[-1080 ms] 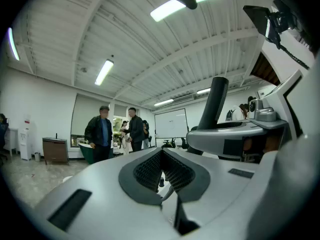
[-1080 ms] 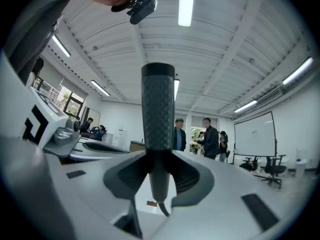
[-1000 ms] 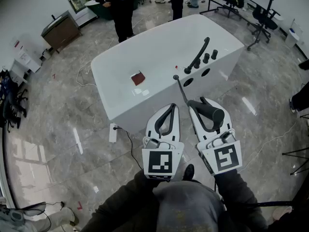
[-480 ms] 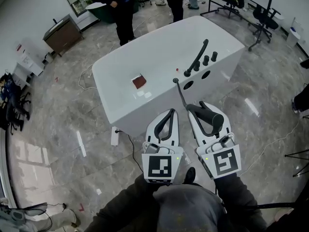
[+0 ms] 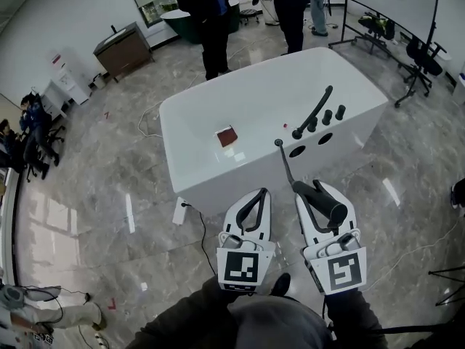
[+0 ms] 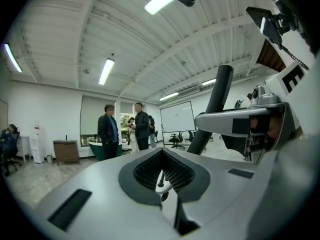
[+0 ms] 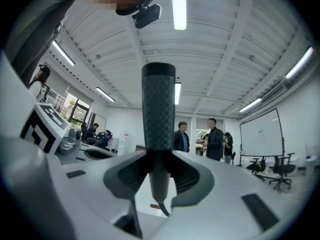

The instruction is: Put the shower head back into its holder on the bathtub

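Your right tongs are clenched on the shower head. Its dark handle lies across the jaws in the head view and stands upright between them in the right gripper view. The head is off the tub, over the floor just in front of it. Its hose runs up to the tub's rim, beside two holes. Your left tongs are pressed together on nothing, just beside the right. A brown square lies in the tub.
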Demonstrator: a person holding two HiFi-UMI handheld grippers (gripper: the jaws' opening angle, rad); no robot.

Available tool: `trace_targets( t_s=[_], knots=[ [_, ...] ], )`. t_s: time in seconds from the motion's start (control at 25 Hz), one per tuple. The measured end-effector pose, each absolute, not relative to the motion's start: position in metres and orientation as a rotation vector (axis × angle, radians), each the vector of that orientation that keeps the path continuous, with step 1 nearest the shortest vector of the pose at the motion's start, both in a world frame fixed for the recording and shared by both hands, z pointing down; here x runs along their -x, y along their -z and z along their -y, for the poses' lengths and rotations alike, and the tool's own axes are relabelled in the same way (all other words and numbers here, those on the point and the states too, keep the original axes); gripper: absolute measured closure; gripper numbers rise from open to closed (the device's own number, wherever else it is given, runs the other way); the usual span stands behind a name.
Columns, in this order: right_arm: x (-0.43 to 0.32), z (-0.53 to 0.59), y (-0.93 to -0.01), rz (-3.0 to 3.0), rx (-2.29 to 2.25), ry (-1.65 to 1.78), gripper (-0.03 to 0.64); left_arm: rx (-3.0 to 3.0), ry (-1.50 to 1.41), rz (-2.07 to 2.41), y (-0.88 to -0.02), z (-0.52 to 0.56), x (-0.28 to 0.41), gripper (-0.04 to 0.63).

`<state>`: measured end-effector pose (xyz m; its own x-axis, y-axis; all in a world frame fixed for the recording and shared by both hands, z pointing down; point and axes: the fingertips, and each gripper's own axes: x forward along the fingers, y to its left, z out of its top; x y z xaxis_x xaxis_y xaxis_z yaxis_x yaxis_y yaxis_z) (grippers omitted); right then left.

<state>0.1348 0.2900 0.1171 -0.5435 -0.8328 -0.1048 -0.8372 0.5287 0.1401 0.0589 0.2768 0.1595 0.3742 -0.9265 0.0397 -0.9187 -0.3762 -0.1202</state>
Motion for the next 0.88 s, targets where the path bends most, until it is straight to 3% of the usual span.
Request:
trace_targets(
  t_s=[0.88],
  knots=[
    [-0.116,-0.241,-0.122,-2.765,1.477,-0.254,0.476,2.596,0.133,-1.723,-0.190,-0.198,-0.041,0.592]
  ],
)
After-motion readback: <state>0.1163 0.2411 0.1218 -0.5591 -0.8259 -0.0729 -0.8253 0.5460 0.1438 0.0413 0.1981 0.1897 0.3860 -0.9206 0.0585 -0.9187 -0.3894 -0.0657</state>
